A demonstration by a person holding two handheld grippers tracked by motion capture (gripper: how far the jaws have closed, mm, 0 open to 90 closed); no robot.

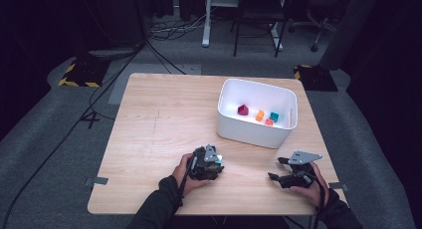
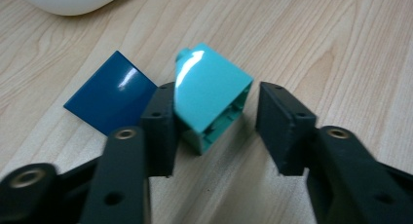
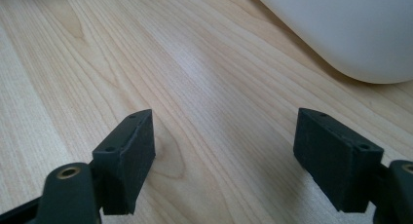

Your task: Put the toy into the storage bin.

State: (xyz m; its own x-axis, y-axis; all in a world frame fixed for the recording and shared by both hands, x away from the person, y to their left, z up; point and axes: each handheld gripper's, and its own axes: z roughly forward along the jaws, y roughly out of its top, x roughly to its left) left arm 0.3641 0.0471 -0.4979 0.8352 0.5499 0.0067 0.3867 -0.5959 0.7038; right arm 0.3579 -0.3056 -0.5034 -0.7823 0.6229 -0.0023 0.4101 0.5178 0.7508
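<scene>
Near the white bin's front wall, the left gripper straddles a teal block, one jaw touching it, the other just apart, not yet clamped. A dark blue block lies just beside. Closing off-centre on the tilted block could squirt it out. Right gripper hangs wide and empty below the bin

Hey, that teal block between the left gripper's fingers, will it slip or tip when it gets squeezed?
The teal block looks like stiff, hollow plastic, so probably light. Its glossy sloped face may slide against the fingers. It sits skewed between them, so it may twist first.
</scene>
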